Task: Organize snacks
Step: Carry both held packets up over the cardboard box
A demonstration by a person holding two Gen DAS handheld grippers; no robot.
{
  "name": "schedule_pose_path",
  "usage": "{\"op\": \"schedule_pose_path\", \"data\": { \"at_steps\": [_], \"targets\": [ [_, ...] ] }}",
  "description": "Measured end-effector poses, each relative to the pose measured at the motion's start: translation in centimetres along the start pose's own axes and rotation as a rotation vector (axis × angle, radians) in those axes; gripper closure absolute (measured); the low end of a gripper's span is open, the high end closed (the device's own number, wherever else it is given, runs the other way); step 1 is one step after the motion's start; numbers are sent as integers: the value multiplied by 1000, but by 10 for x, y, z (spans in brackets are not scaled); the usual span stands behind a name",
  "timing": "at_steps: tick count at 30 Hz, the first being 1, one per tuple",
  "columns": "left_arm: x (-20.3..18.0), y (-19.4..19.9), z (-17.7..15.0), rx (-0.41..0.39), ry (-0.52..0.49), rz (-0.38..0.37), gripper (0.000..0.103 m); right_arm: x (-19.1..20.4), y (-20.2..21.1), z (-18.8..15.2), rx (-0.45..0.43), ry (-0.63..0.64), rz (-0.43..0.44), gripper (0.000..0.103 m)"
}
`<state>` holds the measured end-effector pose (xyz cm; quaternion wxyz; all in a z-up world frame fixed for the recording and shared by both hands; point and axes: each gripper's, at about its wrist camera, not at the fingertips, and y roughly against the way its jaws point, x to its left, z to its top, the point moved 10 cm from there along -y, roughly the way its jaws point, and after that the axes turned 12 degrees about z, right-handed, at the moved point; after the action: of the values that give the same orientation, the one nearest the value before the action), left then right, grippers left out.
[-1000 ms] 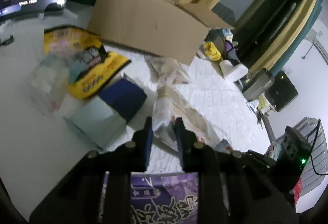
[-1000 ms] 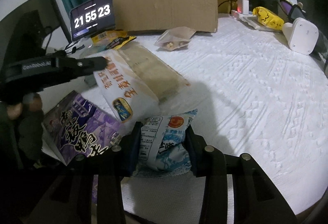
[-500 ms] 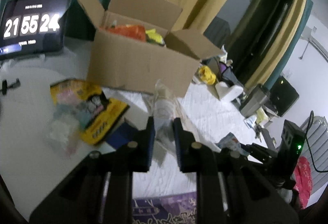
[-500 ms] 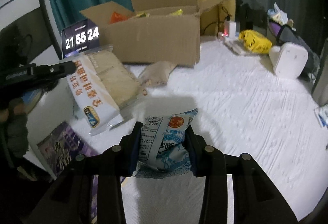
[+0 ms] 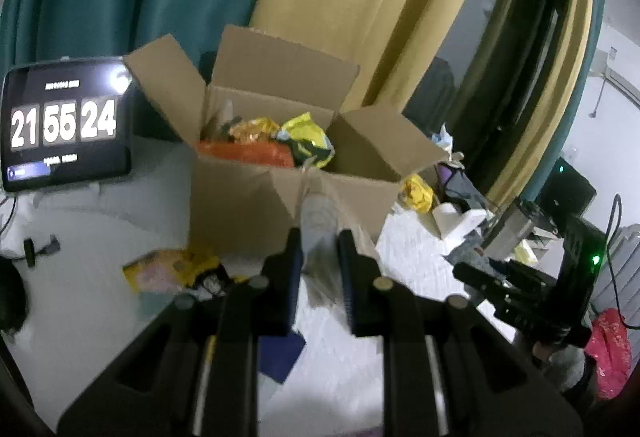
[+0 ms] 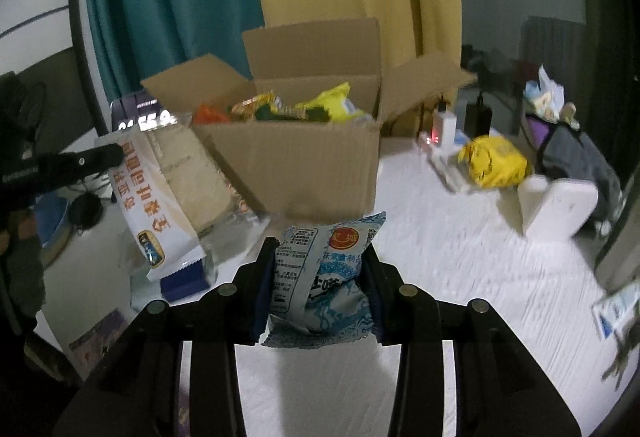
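Observation:
An open cardboard box stands on the white table, with orange, yellow and green snack packs inside. My left gripper is shut on the edge of a long white cracker pack with orange writing. The pack hangs in the air just left of the box and appears edge-on in the left wrist view. My right gripper is shut on a blue-and-white snack pack, held above the table in front of the box.
A tablet clock stands left of the box. A yellow pack, a dark blue box and a purple pack lie on the table at the left. A yellow bag and a white appliance sit at the right.
Both grippers have risen with their packs and come nearer the box. The long white pack left the table and now hangs beside the box, whose contents now show from above.

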<state>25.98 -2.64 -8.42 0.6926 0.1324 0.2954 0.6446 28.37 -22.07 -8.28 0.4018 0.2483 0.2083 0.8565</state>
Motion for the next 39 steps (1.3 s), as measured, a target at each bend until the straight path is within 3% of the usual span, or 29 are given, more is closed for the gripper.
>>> {"op": "schedule_pose_path", "data": {
  "at_steps": [23, 39],
  "targets": [
    [-15, -28, 94, -135, -75, 24, 85, -33, -43, 117, -103, 89, -2, 62],
    [-15, -54, 138, -194, -100, 32, 85, -47, -88, 167, -122, 90, -1, 62]
  ]
}}
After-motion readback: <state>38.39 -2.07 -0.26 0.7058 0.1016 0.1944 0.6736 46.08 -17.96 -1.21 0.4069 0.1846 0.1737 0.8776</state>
